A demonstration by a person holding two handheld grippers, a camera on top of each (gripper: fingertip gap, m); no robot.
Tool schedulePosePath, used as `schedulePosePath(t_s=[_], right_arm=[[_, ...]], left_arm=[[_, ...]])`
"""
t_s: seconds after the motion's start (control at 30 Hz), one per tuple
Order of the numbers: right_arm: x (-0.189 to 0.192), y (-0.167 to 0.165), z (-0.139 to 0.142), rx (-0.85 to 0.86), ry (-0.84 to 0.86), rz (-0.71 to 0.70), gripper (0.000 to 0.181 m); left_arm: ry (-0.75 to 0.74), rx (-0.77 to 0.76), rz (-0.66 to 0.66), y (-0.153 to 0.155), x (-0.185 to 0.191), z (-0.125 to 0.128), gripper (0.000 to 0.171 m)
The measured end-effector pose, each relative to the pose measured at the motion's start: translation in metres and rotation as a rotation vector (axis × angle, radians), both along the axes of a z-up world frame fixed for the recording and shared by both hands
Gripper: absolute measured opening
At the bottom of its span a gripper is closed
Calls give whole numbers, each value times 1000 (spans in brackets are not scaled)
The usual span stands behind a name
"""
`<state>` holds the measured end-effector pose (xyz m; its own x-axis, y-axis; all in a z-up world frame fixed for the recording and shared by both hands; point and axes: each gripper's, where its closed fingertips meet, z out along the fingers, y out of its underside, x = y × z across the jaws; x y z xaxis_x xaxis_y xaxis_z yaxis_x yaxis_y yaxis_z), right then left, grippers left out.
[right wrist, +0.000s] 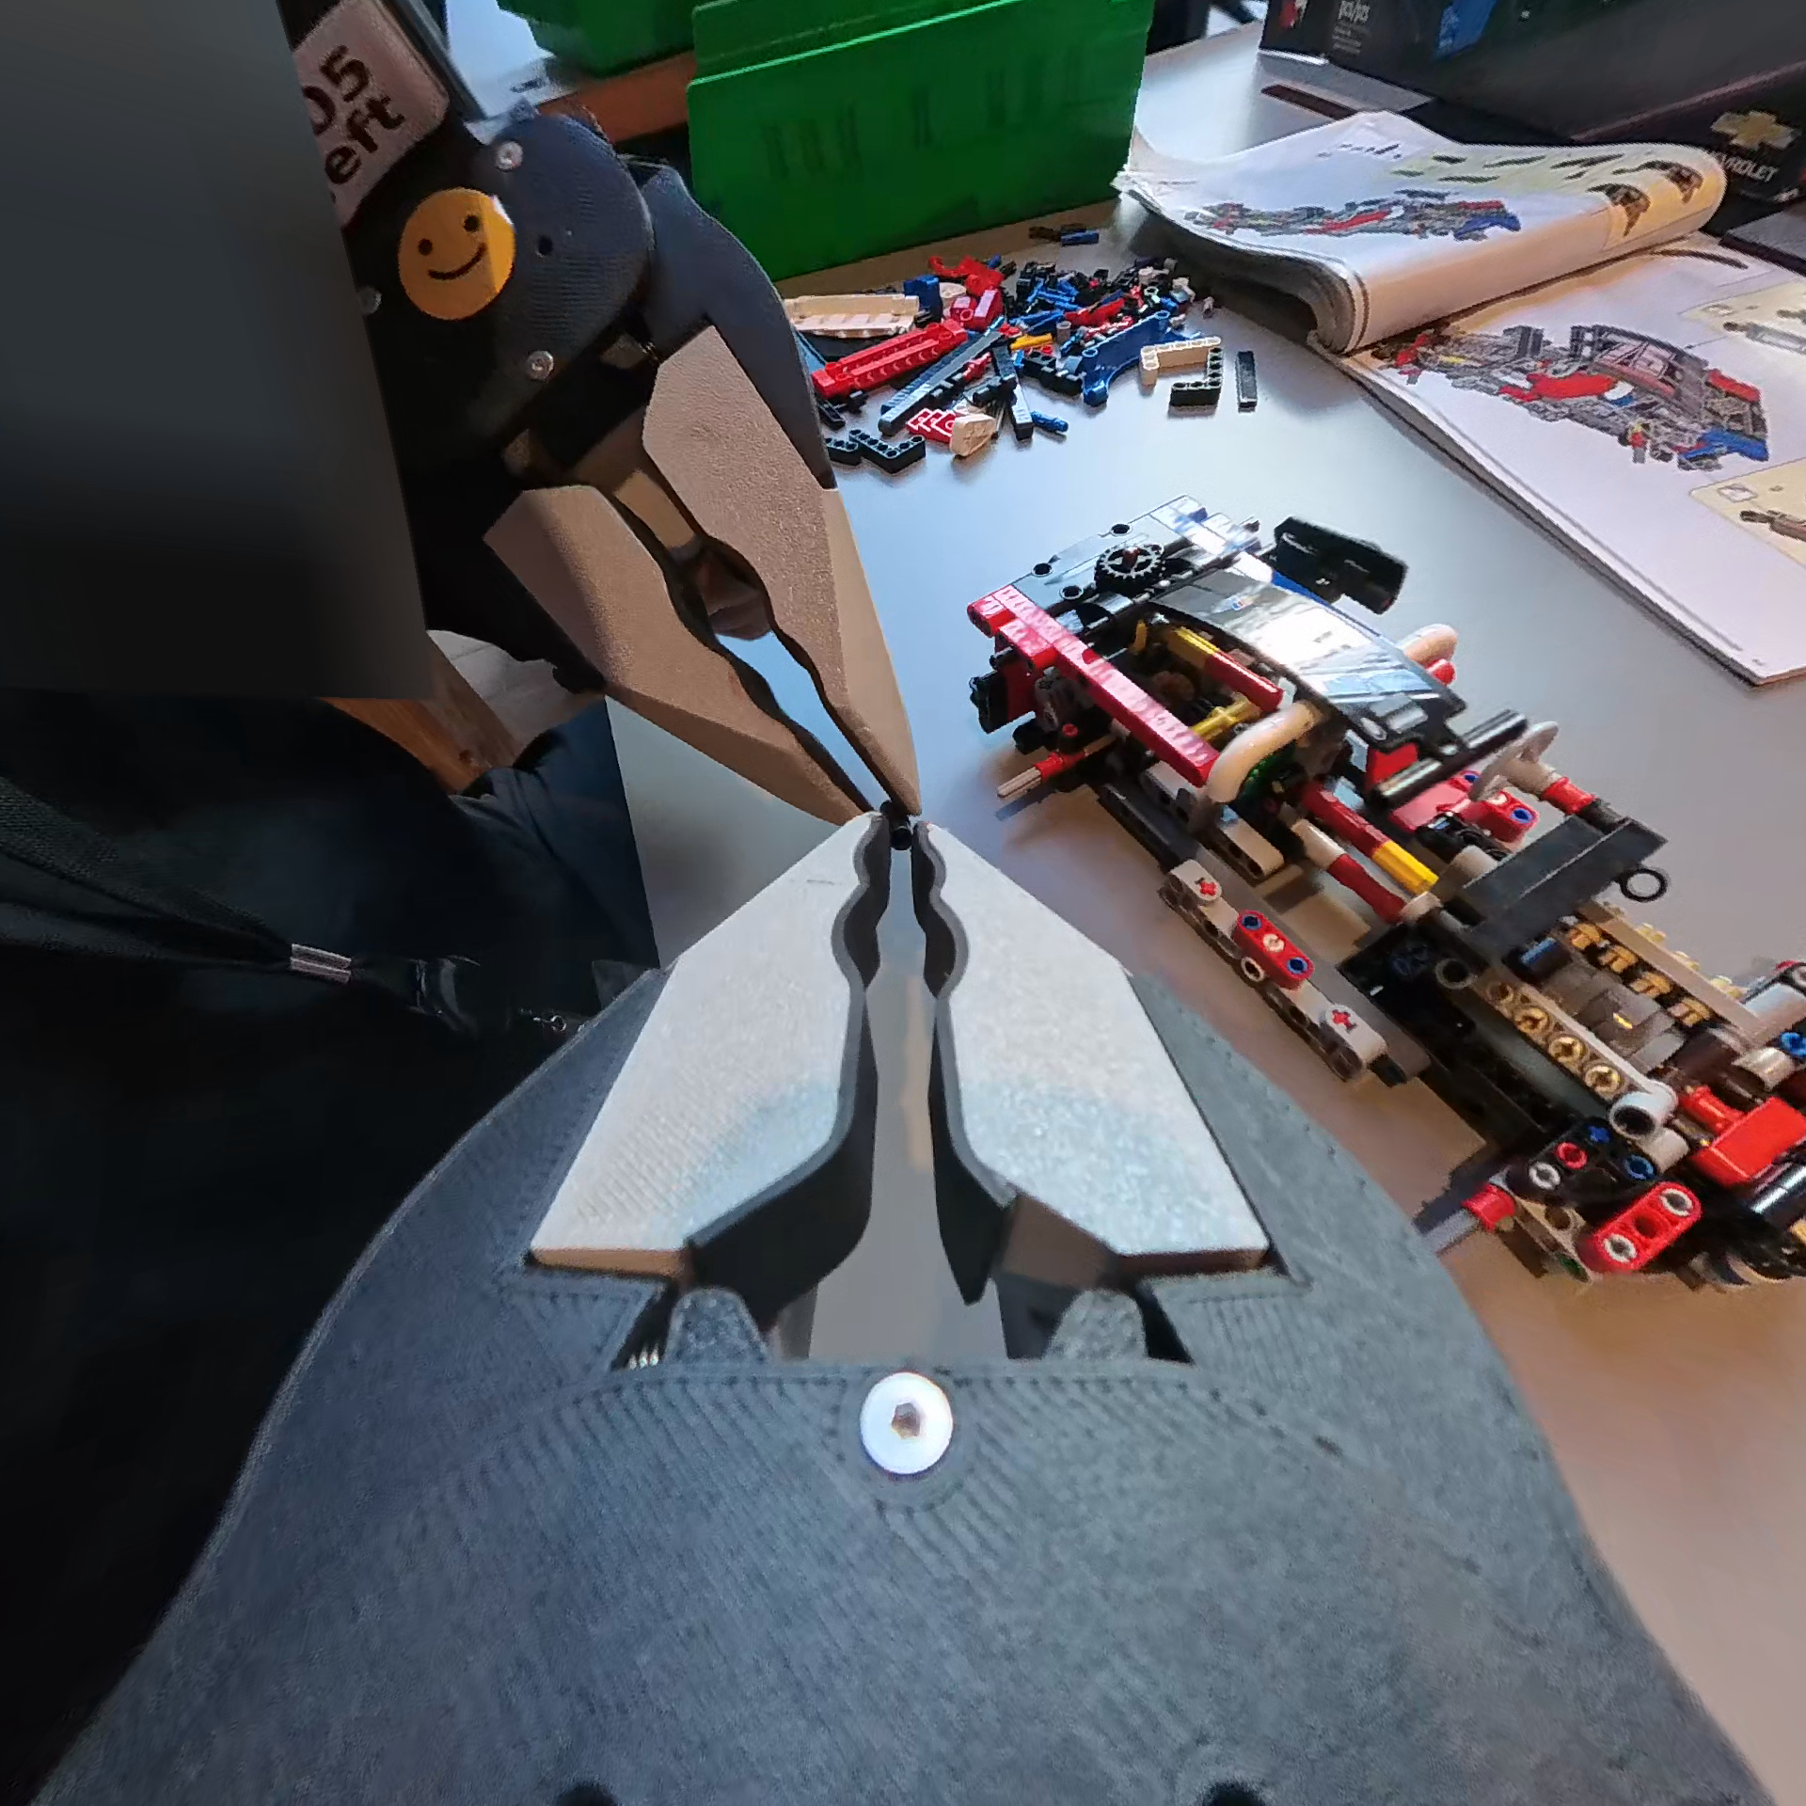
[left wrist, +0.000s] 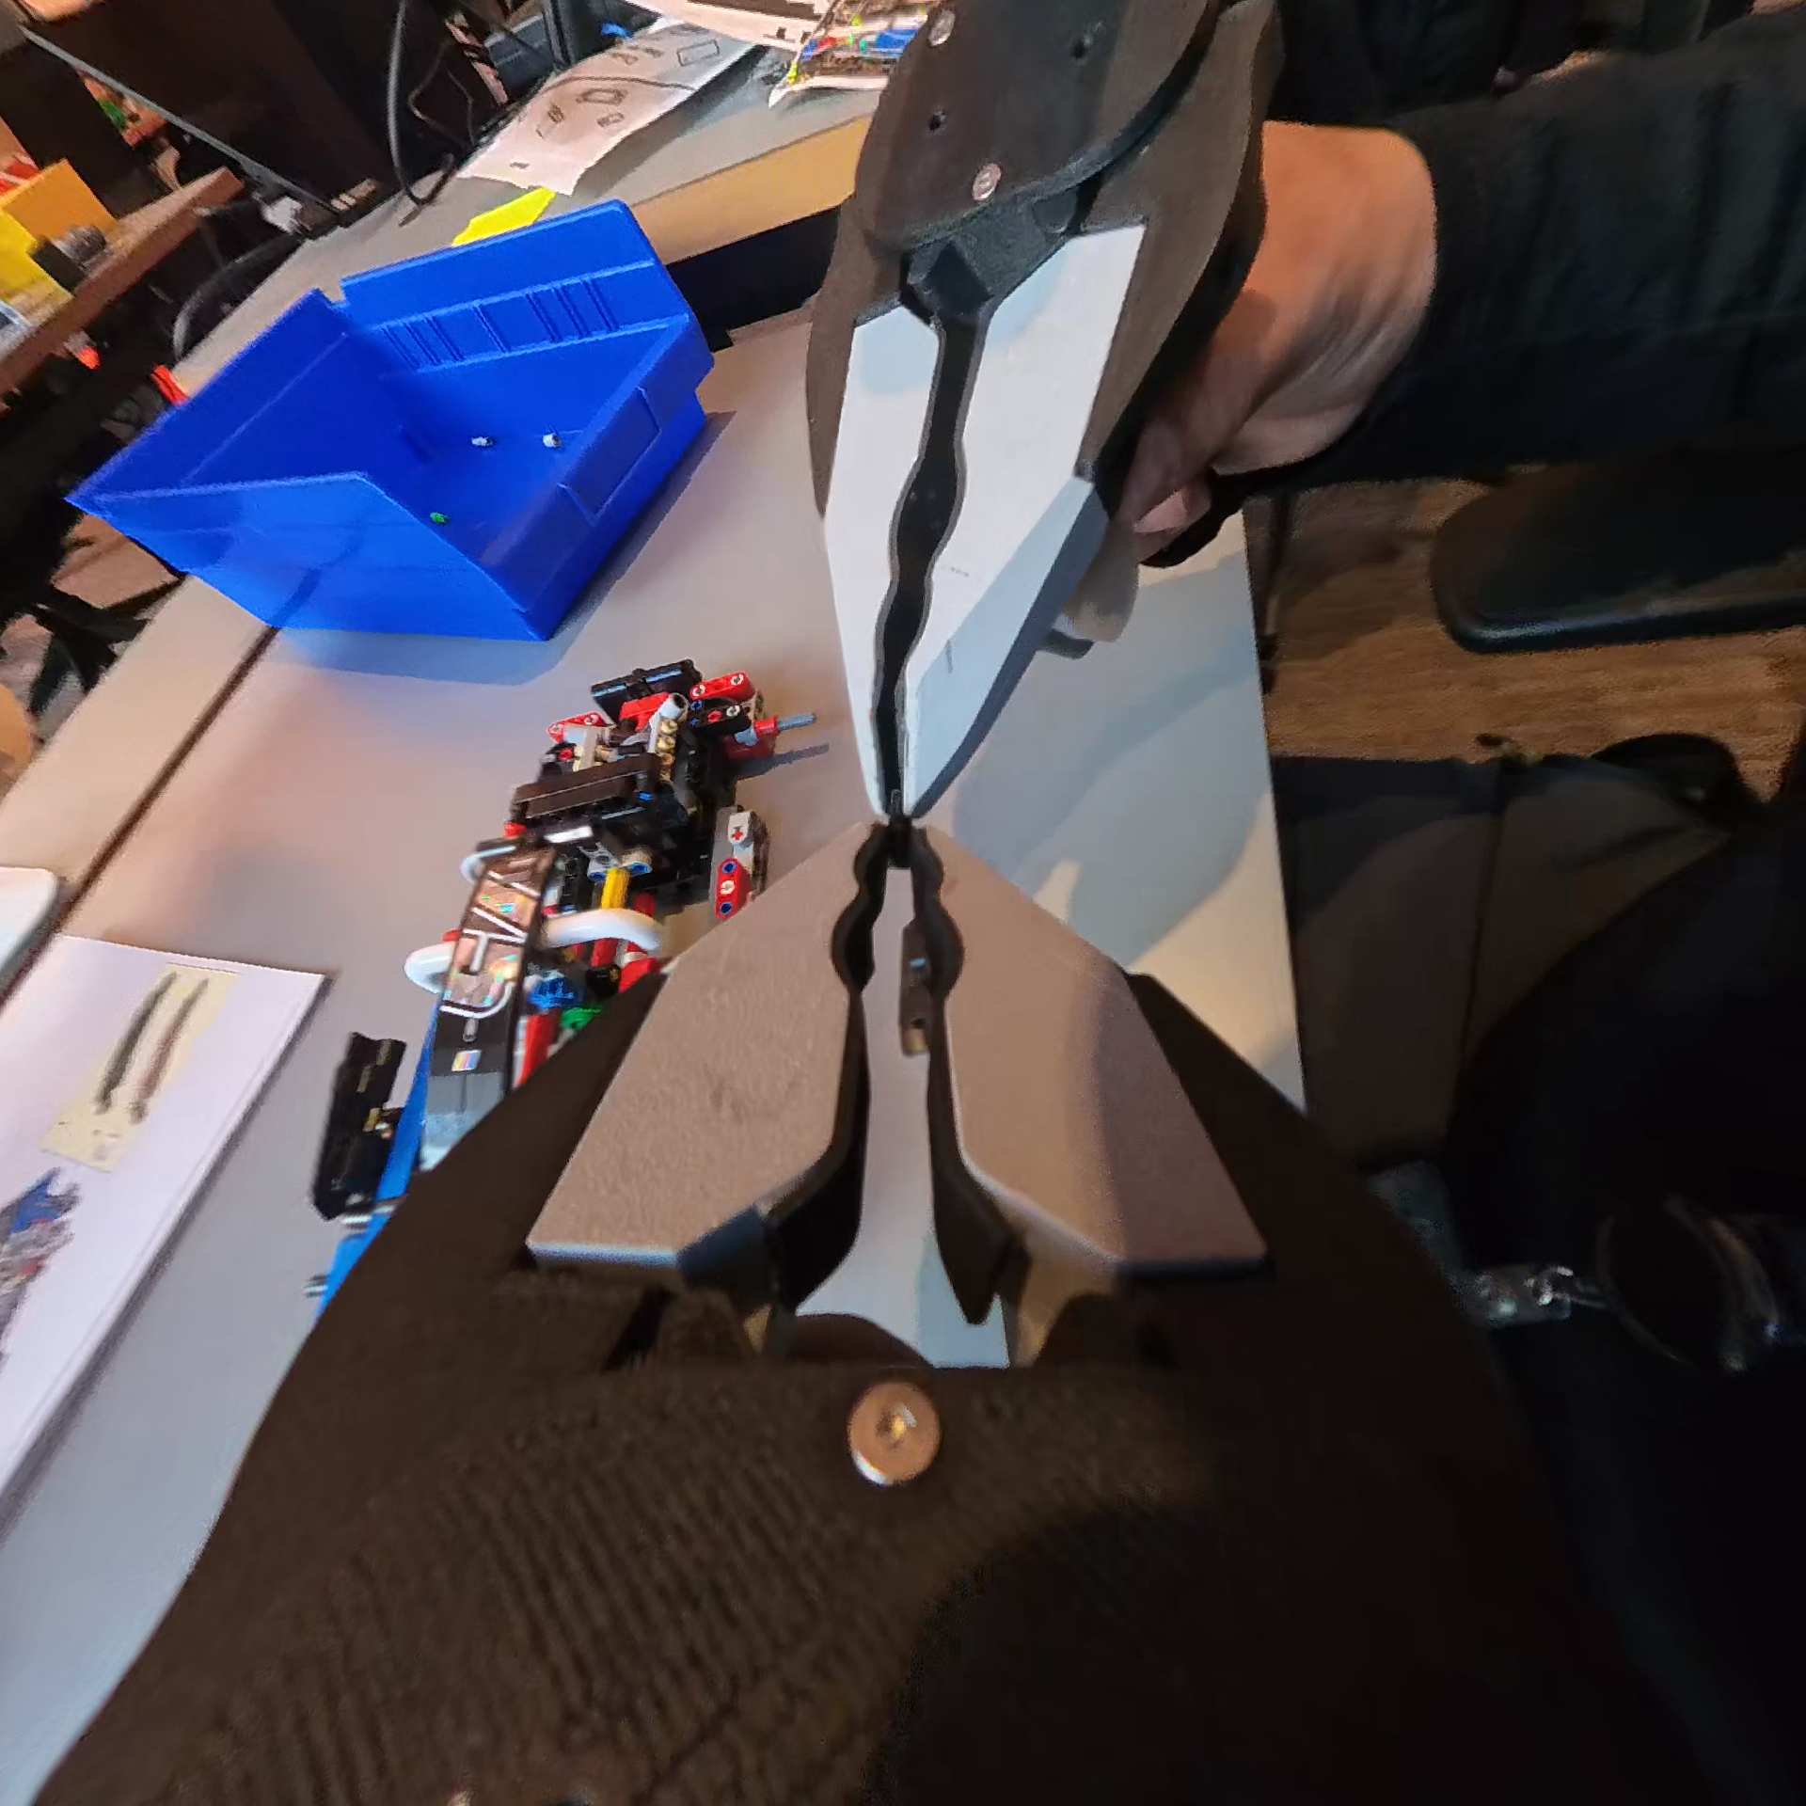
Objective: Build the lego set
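Observation:
My two grippers meet tip to tip above the table's near edge. In the left wrist view my left gripper [left wrist: 894, 842] is shut on a small black pin [left wrist: 895, 829], and the right gripper [left wrist: 893, 796] comes down from above onto the same pin. In the right wrist view my right gripper [right wrist: 900, 842] is closed on the small black pin [right wrist: 897, 831], and the left gripper [right wrist: 893, 807] reaches in from the upper left. The partly built lego car [right wrist: 1368, 880] lies on the grey table [right wrist: 977, 547], to the right; it also shows in the left wrist view [left wrist: 625, 840].
A blue bin [left wrist: 420, 430] stands behind the car with a few tiny parts inside. A pile of loose lego parts [right wrist: 1026, 352] lies before a green bin [right wrist: 919, 127]. The open instruction book [right wrist: 1564, 342] lies at the far right. A hand [left wrist: 1300, 332] holds the right gripper. Only a small space, under 4 cm, lies between the two pairs of fingers.

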<state>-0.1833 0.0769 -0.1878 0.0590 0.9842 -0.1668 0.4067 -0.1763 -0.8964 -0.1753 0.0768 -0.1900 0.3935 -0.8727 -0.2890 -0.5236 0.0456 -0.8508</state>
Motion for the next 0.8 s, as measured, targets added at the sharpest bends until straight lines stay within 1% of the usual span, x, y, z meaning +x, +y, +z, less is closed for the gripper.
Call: schedulePosePath(t_s=[0.03, 0.1, 0.13, 0.17, 0.23, 0.3, 0.43, 0.5, 0.53, 0.67, 0.8], right_arm=[[4, 4, -2, -12, -14, -10, 1], [16, 17, -11, -1, -72, -54, 1], [23, 22, -17, 7, -114, -68, 0], [31, 26, -24, 9, -164, -73, 1], [41, 32, -37, 9, -259, -75, 0], [45, 34, -48, 5, -335, -61, 0], [38, 32, -60, -9, -441, 8, 0], [34, 28, -62, 5, -481, 43, 0], [33, 26, -63, 12, -498, 61, 0], [37, 18, -67, 19, -569, 115, 0], [45, 16, -64, 41, -587, 110, 0]], left_arm=[[-8, -41, 0, 0, 1, -3, 2], [14, -142, 26, 3, -1, -18, 18], [33, -193, 34, 2, -3, -28, 24], [51, -243, 32, 0, -3, -38, 27], [90, -290, 48, 0, -3, -54, 29], [136, -280, 73, 6, -2, -63, 29], [224, -315, 93, 15, 3, -82, 30], [210, -356, 52, 9, 7, -86, 17], [197, -363, 52, 10, 8, -86, 15], [188, -355, 7, 12, 11, -86, 14], [214, -284, -81, 8, 24, -85, 13]])
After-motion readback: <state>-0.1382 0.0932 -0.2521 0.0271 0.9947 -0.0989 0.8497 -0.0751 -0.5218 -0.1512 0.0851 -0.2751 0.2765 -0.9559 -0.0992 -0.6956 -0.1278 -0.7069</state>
